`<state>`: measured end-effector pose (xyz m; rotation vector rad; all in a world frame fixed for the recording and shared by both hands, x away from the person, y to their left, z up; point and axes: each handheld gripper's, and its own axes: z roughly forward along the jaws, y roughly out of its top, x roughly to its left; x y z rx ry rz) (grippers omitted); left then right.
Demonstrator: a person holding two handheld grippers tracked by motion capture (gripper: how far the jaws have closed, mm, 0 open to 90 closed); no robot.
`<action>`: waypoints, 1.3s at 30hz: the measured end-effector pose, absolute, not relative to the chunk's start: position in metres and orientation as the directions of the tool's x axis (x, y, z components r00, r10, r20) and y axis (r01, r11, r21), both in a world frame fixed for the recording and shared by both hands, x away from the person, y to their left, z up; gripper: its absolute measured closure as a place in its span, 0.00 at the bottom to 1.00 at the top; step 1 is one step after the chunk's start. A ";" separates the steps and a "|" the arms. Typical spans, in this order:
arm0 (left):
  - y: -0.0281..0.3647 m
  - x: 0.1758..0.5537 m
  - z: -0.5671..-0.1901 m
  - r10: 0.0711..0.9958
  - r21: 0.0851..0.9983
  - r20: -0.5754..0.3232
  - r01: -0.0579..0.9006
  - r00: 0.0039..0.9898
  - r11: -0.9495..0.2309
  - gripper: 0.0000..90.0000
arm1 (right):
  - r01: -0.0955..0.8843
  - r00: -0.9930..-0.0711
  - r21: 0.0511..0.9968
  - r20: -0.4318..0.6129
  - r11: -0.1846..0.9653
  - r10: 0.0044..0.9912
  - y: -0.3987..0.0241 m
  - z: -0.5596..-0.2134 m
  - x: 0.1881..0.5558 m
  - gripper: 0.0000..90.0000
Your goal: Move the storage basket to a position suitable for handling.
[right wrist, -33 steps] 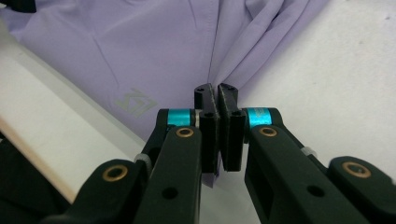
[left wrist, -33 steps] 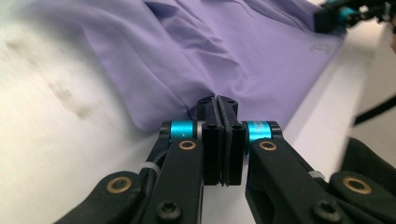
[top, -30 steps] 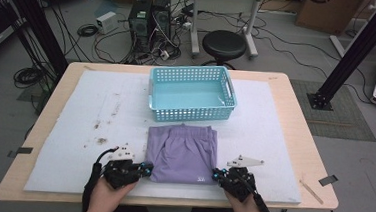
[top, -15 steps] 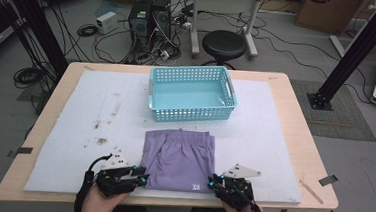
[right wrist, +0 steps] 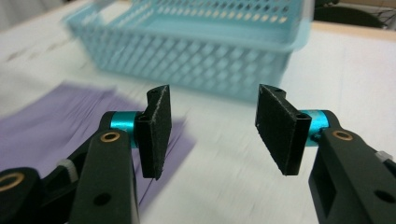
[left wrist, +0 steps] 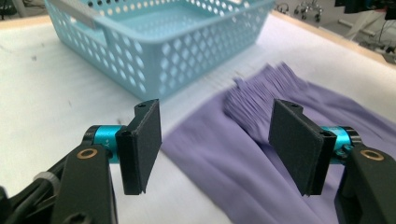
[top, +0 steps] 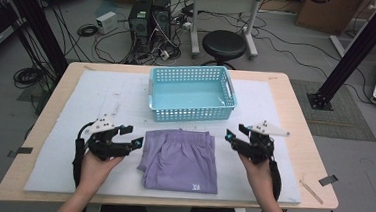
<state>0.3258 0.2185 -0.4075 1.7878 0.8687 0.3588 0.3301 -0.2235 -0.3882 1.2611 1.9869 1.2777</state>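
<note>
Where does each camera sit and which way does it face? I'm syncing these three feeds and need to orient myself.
High view: above the person's side of the table, looking forward and down; both forearms, left gripper, right gripper.
Left gripper view: rides that gripper, facing the purple garment and blue basket; open jaws.
Right gripper view: rides its gripper, facing the basket; open jaws.
All share basket and garment.

A pair of purple shorts (top: 181, 158) is laid flat and folded on the white mat near the table's front edge, its gathered elastic waistband turned toward the basket and a small white mark seen near its hem. Just behind it, a light-blue perforated plastic basket (top: 191, 113) is set upright and empty.
</note>
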 end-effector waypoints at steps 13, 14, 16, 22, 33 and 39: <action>0.196 0.396 -0.425 0.710 0.920 -0.185 0.374 0.680 -0.119 0.35 | 0.566 -0.349 0.823 0.196 0.039 0.916 -0.218 -0.388 0.437 0.50; 0.195 0.401 -0.426 0.708 0.919 -0.190 0.377 0.680 -0.115 0.35 | 0.587 -0.344 0.809 0.203 0.042 0.917 -0.217 -0.389 0.442 0.50; 0.192 0.407 -0.428 0.717 0.924 -0.179 0.366 0.673 -0.113 0.34 | 0.610 -0.327 0.792 0.209 0.037 0.922 -0.217 -0.392 0.448 0.57; 0.189 0.420 -0.431 0.713 0.903 -0.183 0.402 0.677 -0.150 0.34 | 0.648 -0.332 0.761 0.259 0.019 0.907 -0.220 -0.394 0.449 0.71; 0.209 0.413 -0.428 0.729 0.907 -0.163 0.392 0.665 -0.155 0.39 | 0.632 -0.380 0.771 0.218 0.080 0.899 -0.203 -0.391 0.423 0.71; 0.213 0.409 -0.431 0.734 0.911 -0.157 0.383 0.660 -0.150 0.42 | 0.629 -0.378 0.772 0.197 0.094 0.905 -0.197 -0.390 0.418 0.71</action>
